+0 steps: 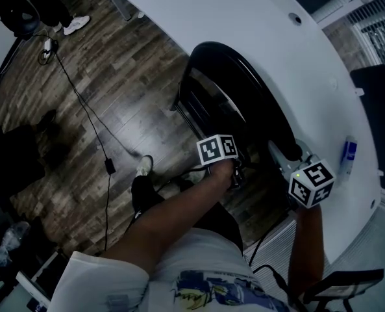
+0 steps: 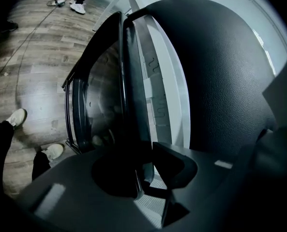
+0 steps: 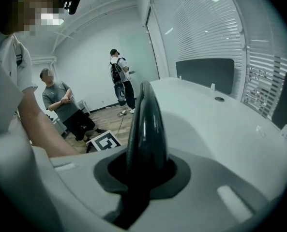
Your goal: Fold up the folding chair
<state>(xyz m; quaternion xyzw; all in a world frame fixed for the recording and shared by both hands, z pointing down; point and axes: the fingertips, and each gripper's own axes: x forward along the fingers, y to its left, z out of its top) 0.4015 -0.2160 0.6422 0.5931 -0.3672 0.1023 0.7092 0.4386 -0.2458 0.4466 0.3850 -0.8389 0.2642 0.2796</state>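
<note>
The black folding chair stands almost flat against the white table's curved edge. In the head view my left gripper reaches in at the chair's near lower side and my right gripper at its table side. The left gripper view shows the left gripper shut on the thin edge of a black panel, with the textured backrest to the right. Seen from the right gripper view, my right gripper is shut on the chair's glossy rounded rim, which rises upright out of the jaws.
The white table runs along the chair's right side, with a blue bottle on it. A black cable trails over the wooden floor on the left. In the right gripper view one person sits and another stands at the back.
</note>
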